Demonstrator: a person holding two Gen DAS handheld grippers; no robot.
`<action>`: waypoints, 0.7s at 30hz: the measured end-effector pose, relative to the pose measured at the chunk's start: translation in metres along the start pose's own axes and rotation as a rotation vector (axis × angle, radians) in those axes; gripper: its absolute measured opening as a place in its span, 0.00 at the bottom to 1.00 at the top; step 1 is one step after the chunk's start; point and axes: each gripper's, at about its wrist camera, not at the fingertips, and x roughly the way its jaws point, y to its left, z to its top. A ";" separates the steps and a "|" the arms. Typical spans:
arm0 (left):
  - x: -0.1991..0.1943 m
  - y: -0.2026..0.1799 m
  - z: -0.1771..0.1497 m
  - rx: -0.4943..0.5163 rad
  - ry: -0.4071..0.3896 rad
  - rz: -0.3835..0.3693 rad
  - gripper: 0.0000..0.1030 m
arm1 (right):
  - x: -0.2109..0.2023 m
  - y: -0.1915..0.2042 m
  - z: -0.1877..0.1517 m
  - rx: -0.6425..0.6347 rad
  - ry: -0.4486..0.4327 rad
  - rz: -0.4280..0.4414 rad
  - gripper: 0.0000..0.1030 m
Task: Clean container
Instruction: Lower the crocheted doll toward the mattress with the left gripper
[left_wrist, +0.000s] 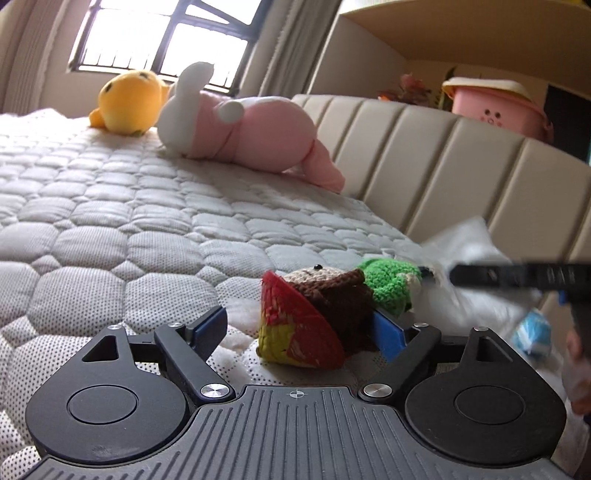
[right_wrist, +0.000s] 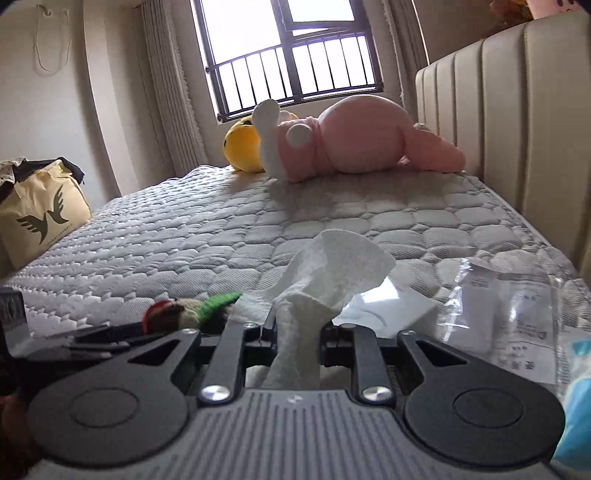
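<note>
Container duty looks barely begun: a clear plastic container (right_wrist: 509, 317) lies on the bed (right_wrist: 221, 236) just right of the right tool (right_wrist: 297, 332), clamped on a white tissue (right_wrist: 332, 266), while the left tool (left_wrist: 301, 328) gapes around a crocheted doll (left_wrist: 317, 310) (wiping comes next, I judge).
</note>
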 end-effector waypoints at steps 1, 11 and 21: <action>-0.001 0.003 0.000 -0.021 0.000 -0.004 0.89 | -0.005 -0.006 -0.005 -0.008 -0.003 -0.029 0.22; -0.004 0.027 0.003 -0.183 0.003 -0.045 0.90 | -0.054 -0.076 -0.019 -0.076 -0.071 -0.351 0.22; 0.013 0.008 0.005 -0.173 0.093 -0.139 0.91 | -0.092 -0.116 -0.026 -0.153 -0.103 -0.561 0.23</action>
